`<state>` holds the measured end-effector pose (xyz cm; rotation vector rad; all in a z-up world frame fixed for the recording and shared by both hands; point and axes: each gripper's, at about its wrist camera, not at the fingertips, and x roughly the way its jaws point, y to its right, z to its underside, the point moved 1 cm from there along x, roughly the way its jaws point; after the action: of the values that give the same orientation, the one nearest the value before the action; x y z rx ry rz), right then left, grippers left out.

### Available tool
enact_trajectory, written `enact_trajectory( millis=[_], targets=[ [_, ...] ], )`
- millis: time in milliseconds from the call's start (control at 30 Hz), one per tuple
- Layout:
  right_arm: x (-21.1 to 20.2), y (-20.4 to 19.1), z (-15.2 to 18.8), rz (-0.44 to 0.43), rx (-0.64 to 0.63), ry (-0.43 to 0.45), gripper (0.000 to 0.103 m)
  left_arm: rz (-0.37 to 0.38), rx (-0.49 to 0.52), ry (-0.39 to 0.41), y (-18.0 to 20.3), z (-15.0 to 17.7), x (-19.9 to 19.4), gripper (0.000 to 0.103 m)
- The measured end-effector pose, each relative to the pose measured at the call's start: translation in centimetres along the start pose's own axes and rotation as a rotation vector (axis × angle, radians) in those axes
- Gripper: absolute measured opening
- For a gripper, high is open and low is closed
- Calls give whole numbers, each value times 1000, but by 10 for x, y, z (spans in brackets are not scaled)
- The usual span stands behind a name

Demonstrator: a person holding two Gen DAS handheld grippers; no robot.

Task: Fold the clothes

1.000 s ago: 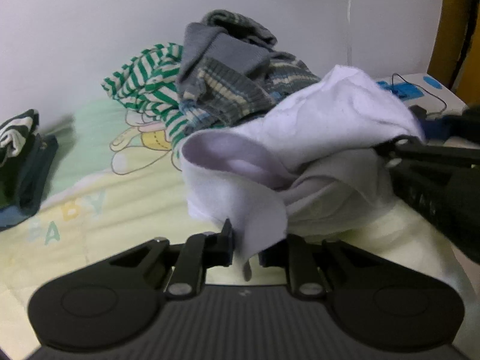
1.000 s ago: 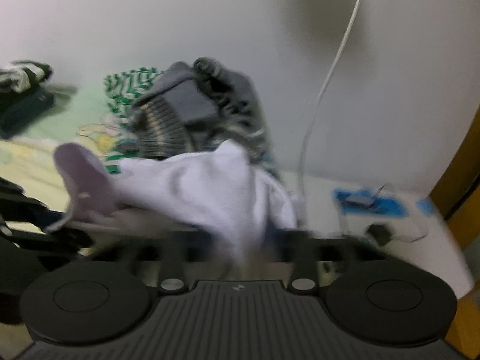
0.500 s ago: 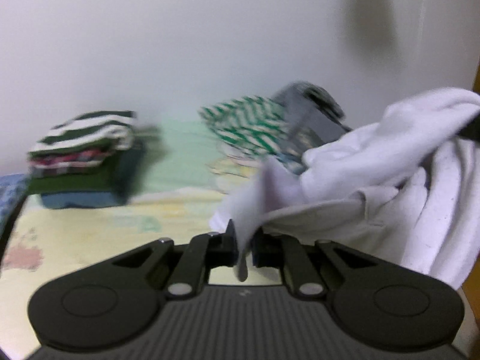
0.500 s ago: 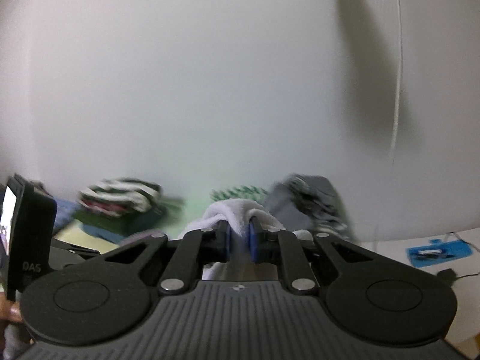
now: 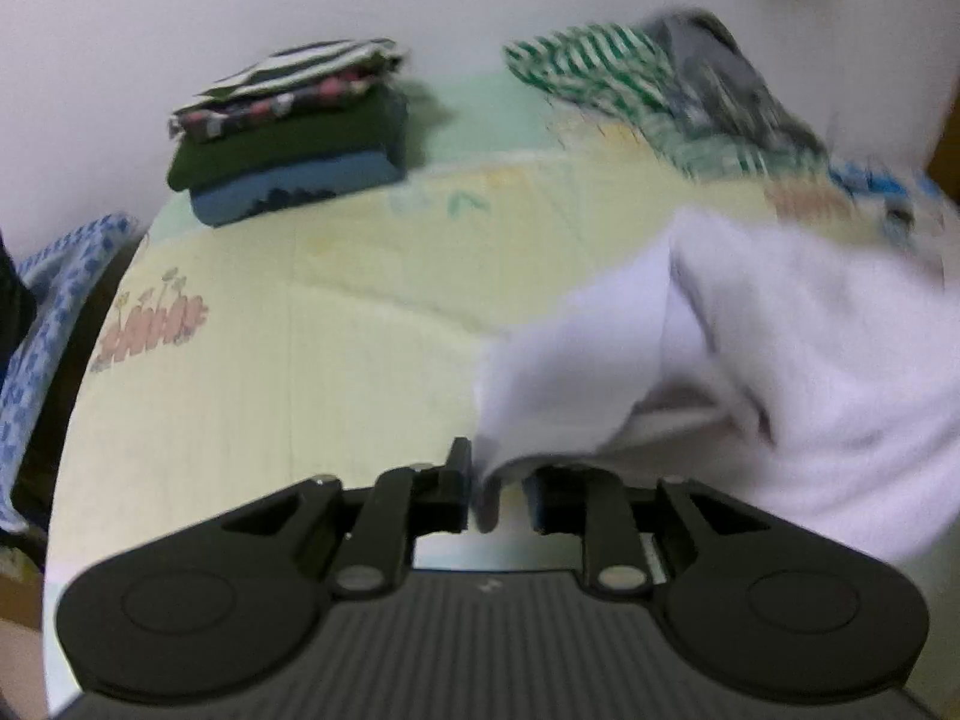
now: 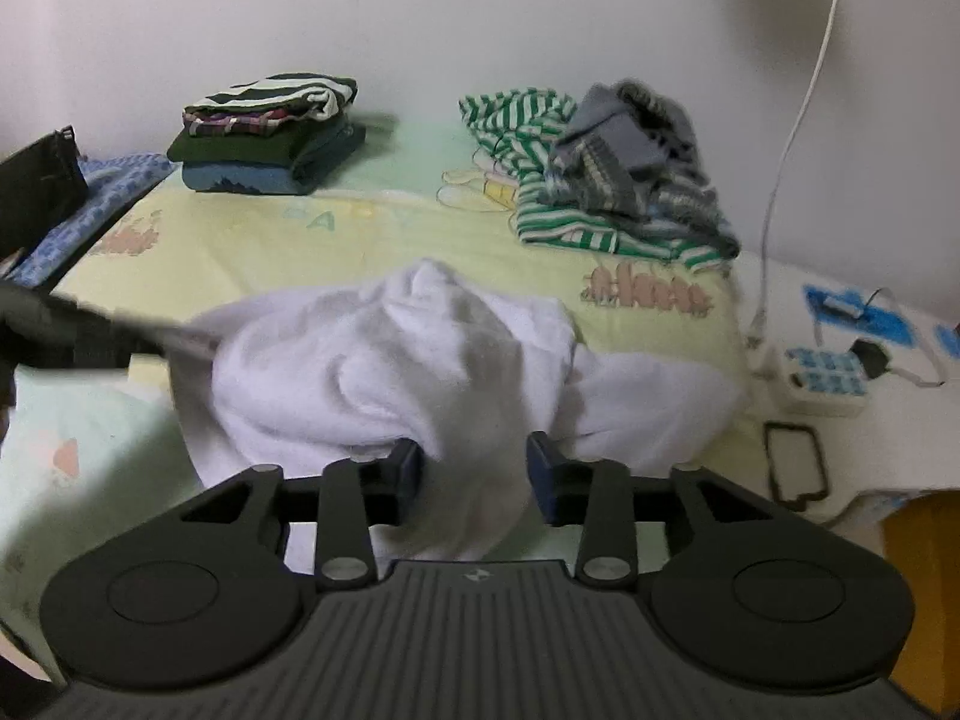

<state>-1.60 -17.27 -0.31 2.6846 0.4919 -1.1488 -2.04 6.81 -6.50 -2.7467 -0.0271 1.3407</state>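
Note:
A crumpled white garment [image 5: 780, 372] lies on the pale yellow bed sheet [image 5: 300, 330]. In the left wrist view it is blurred and fills the right side. My left gripper [image 5: 498, 486] has its jaws a little apart, with the garment's left edge between them and a sliver of sheet showing beside it. In the right wrist view the white garment [image 6: 390, 360] is heaped in front of my right gripper [image 6: 474, 474], which is open with a fold of it lying loose between the fingers. My left gripper [image 6: 201, 343] shows there as a blur at the garment's left edge.
A folded stack of clothes [image 6: 270, 132] sits at the back left. An unfolded pile with a green striped top and grey knit [image 6: 600, 168] is at the back right. A power strip [image 6: 822, 378], a cable [image 6: 792, 120] and a black frame [image 6: 795, 465] lie on the white table at right.
Both grippers came down from high in the air, bringing the white garment onto the sheet. The right jaws, shut on it half a second ago, have opened wide; the left jaws have parted slightly.

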Motion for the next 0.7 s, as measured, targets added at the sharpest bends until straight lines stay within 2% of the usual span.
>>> enact_trajectory(
  millis=[33,67,100,133,167,333,400,433,500,533,567,600,667,700],
  targets=[
    [5,-7,-1,10,-14,-2,46,2,24,9,2,6,0,38],
    [11,-13,-2,19,-29,-4,55,13,37,16,2,10,-2,51],
    [17,-20,-3,29,-43,-7,61,30,44,22,1,13,-4,57],
    [23,-27,-4,38,-58,-9,76,46,52,28,0,16,-7,61],
    [28,-33,-5,47,-72,-11,87,62,59,34,-1,20,-9,63],
    [57,-67,-10,94,-144,-22,88,94,86,52,-12,30,-18,82],
    [68,-80,-12,113,-173,-26,86,101,84,40,-18,33,-17,83],
    [74,-87,-14,122,-188,-28,82,104,85,35,-20,36,-17,84],
    [85,-100,-16,141,-217,-33,62,110,90,27,-25,40,-16,85],
    [91,-91,-13,138,-167,-68,33,114,95,25,-26,40,-16,85],
    [89,-80,-14,133,-100,-74,17,117,100,25,-28,41,-15,85],
    [87,-69,-14,127,-33,-78,16,122,103,27,-28,40,-14,86],
    [67,-44,-17,90,112,-27,8,138,110,33,-28,36,-11,88],
    [56,-36,-17,124,128,-2,8,150,116,36,-27,34,-9,89]
  ],
)
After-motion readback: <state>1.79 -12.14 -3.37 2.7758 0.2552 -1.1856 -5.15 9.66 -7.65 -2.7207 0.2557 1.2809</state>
